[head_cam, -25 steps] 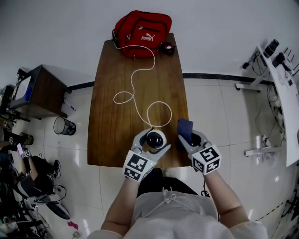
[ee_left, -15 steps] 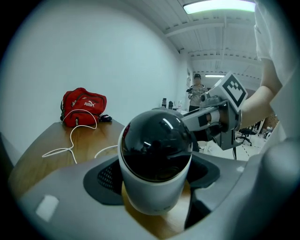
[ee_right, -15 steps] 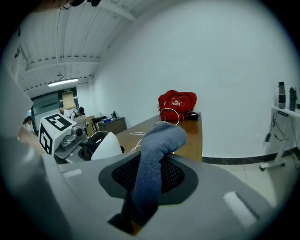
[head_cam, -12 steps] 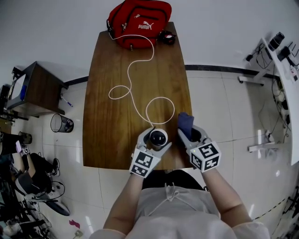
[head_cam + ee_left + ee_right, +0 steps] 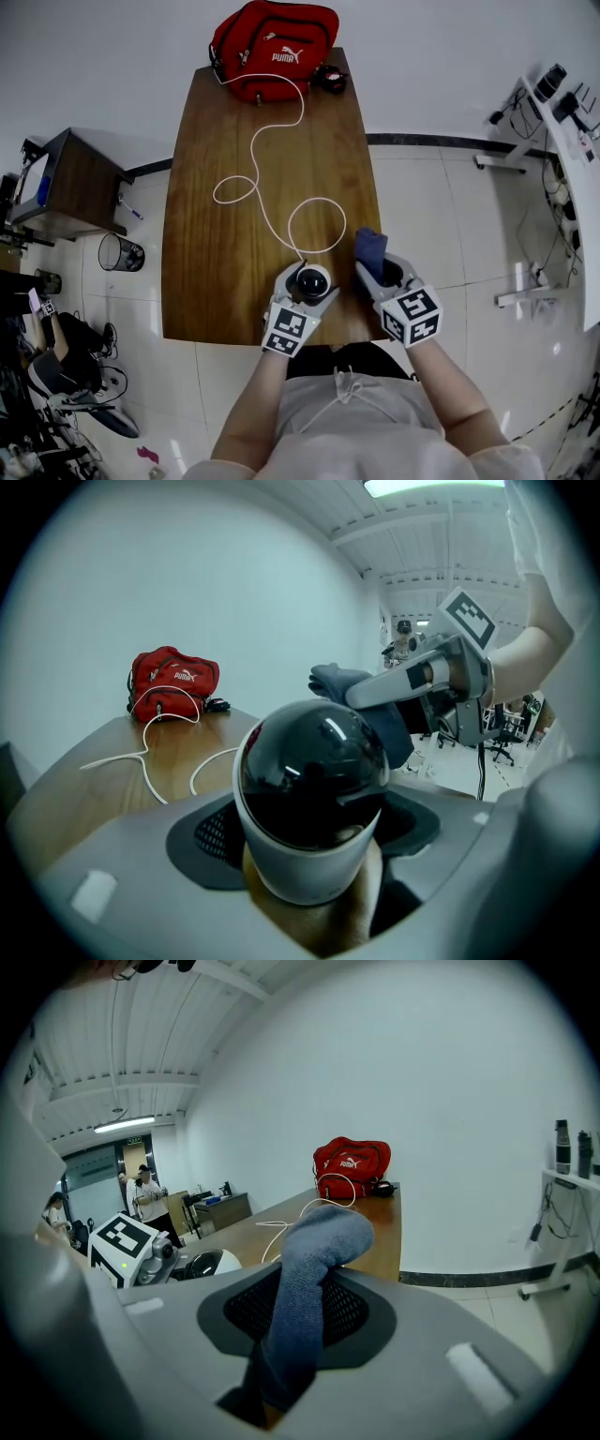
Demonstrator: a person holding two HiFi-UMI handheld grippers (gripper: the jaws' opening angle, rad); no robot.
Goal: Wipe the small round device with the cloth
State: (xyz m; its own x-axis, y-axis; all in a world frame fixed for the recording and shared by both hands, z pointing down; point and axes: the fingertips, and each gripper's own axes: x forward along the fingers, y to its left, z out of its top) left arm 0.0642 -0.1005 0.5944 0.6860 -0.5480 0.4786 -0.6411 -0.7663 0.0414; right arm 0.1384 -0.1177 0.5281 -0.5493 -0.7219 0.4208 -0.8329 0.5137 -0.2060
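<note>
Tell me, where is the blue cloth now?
In the head view the cloth is clamped in the right gripper, by the near edge of the table, just right of the small round device.

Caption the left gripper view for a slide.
Left gripper holds the round device; right gripper holds the cloth beside it.

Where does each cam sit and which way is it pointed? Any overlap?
Head view: on the person's head, steeply down at the table; both forearms, left gripper, right gripper show.
Left gripper view: on that gripper, along jaws clamping the round device, toward the red bag; right forearm shows.
Right gripper view: on that gripper, along jaws pinching the cloth; left gripper shows.
Shared: all see bag and white cable.
</note>
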